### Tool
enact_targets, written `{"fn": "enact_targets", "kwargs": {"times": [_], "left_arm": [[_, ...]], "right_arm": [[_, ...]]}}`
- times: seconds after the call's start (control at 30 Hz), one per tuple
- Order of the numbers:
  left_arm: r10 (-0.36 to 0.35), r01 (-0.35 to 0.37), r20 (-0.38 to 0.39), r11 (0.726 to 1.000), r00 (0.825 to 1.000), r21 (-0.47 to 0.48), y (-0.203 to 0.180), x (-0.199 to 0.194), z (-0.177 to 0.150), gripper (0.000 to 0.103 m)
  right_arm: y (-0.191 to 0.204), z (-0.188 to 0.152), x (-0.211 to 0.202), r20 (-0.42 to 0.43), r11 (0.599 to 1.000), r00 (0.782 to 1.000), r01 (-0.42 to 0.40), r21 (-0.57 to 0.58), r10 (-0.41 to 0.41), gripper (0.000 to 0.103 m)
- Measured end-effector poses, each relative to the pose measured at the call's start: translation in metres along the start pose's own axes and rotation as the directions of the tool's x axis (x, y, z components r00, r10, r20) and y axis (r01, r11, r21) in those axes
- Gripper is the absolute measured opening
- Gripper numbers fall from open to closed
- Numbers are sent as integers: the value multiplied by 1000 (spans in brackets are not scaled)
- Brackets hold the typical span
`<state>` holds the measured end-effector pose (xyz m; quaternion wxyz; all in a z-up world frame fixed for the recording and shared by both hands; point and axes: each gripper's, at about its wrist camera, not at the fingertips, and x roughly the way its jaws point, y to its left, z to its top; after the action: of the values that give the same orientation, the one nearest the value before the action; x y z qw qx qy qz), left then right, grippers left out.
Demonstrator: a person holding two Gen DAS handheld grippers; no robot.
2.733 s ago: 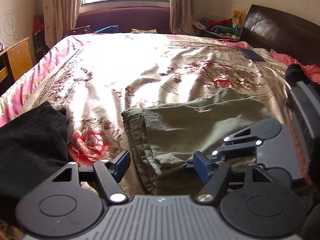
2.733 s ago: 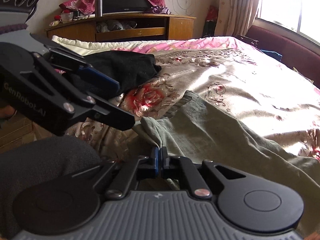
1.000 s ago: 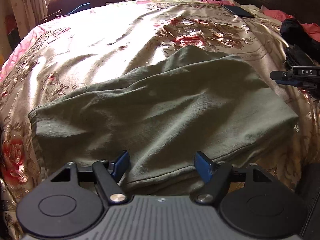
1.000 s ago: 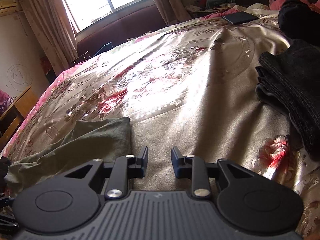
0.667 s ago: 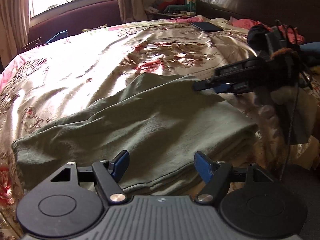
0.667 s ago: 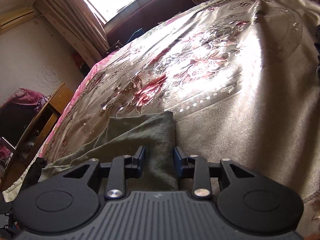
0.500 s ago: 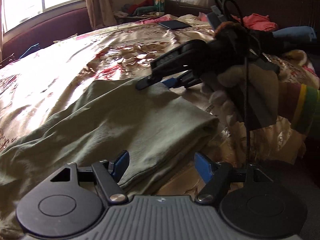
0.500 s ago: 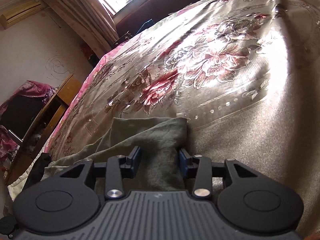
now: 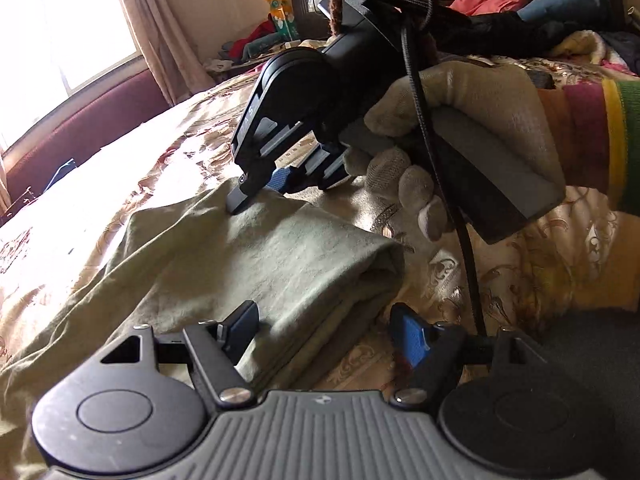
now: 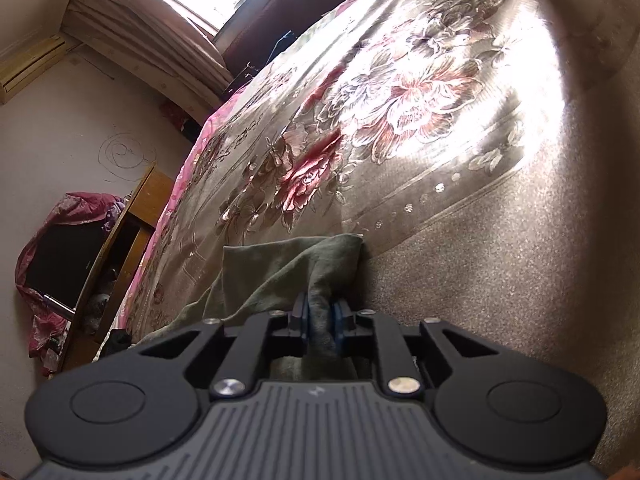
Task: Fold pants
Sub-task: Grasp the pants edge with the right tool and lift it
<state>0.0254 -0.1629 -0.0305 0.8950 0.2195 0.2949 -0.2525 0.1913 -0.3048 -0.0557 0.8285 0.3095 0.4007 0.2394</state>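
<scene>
1. The left gripper comes first: its jaws stand wide apart, straddling the near folded edge of the olive pants. One blue pad hangs off the edge over the bedspread, the other sits on top of the cloth, and neither presses on anything. Nothing is held.
2. It points downward at a slant toward the bed, low over the near corner of the fold.
3. The pants lie folded flat on the floral bedspread, layered edges stacked toward the left gripper, the rest running away to the left of the left wrist view.
4. Over to the right gripper: its jaws have just been closing, and now they are clamped on a bunched ridge of the pants' fabric at the far corner, cloth squeezed between the blue pads.
5. In the left wrist view that right gripper tilts down, its tip set on the cloth.
6. A gloved right hand wraps its handle, a black cable trailing down past the fingers, a striped sleeve behind.
</scene>
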Motion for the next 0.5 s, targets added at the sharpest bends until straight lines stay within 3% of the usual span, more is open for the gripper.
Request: {"fn": "enact_targets", "kwargs": {"times": [0.07,0.13,0.2,0.3,0.5], "left_arm": [[19,-19,-4,1000,1000,-4,1,4,4,86],[7,-7,-12,1000,1000,-9,2,7,7,78],[-37,36,-18,999,999,-39,6,8,11,53],[-67,65,-14,994,998,-90,18,3,15,37],[-168,187,89,937,982,-295,61,-34,19,32]], "right_arm": [[-1,-1,0,0,1000,1000,-12,2,12,18],[-4,-2,1,-1,999,1000,-21,30,21,19],[1,-2,-1,-2,1000,1000,9,21,-9,8],[13,-1,-12,16,1000,1000,9,11,-9,6],[58,8,-42,82,1000,996,-21,-14,22,4]]}}
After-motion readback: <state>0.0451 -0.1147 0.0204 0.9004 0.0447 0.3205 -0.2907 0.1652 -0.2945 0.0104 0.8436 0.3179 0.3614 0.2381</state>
